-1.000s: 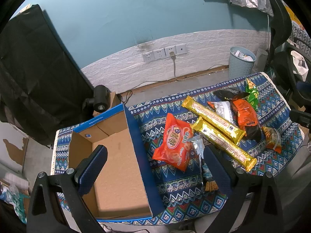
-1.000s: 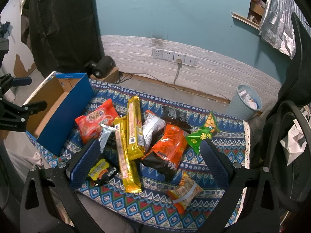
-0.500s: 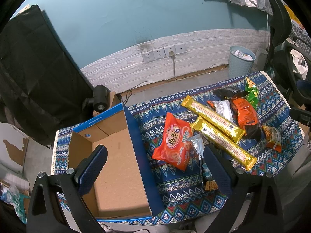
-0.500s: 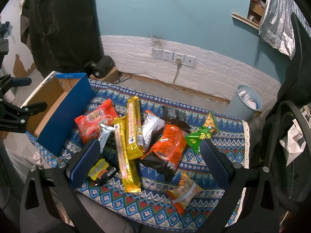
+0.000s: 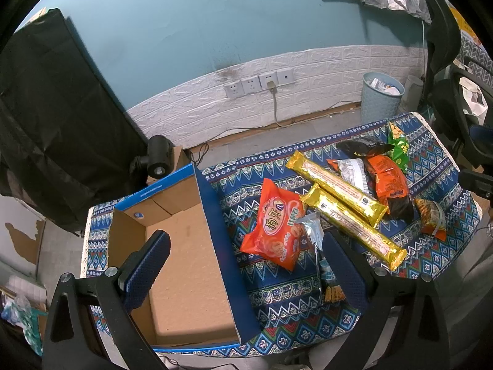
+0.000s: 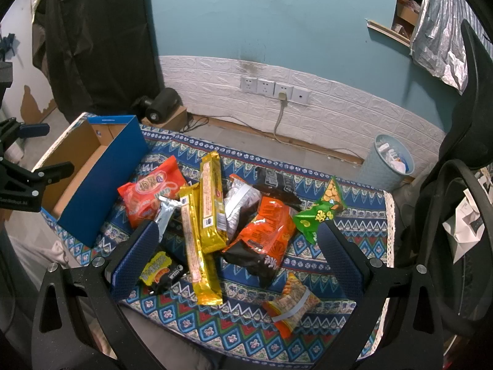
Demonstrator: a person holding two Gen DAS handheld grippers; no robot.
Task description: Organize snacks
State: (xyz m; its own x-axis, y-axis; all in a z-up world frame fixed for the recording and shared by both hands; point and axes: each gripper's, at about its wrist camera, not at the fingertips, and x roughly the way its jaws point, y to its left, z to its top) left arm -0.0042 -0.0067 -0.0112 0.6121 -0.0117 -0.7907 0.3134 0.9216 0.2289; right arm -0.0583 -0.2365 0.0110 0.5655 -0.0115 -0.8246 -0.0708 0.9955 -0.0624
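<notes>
Left wrist view: the left gripper [image 5: 243, 265] is recorded nearest, held above the table with its jaws spread wide and nothing between them. Directly beneath it stands the blue cardboard box [image 5: 215, 231]; its brown floor is bare as far as can be seen, so no snack is judged to have been stowed. Just beside the box wall, on the patterned tablecloth [image 5: 277, 293], the red-orange biscuit pack [image 5: 274, 225] is noted, with a silver foil wrapper [image 5: 312, 228] resting against its edge. Beyond these, two gold bars [image 5: 339, 182] are laid side by side, followed by a dark orange bag [image 5: 389, 182] and a green packet [image 5: 397, 146] at the far edge.

Right wrist view: the right gripper [image 6: 234, 259] is likewise found fully open and empty, poised over the heap. Nearest to it, a small yellow-and-black packet [image 6: 157, 268] and a striped peanut pouch [image 6: 292, 303] are seen; further off, a white-and-silver pouch [image 6: 240, 199] and a black wrapper [image 6: 274, 182] are partly covered by other items.

All snacks are observed outside the box, loosely piled and overlapping. The task is therefore assessed as not yet begun in any visible respect; every packet remains to be picked up and transferred. The biscuit pack lies closest to the box.
</notes>
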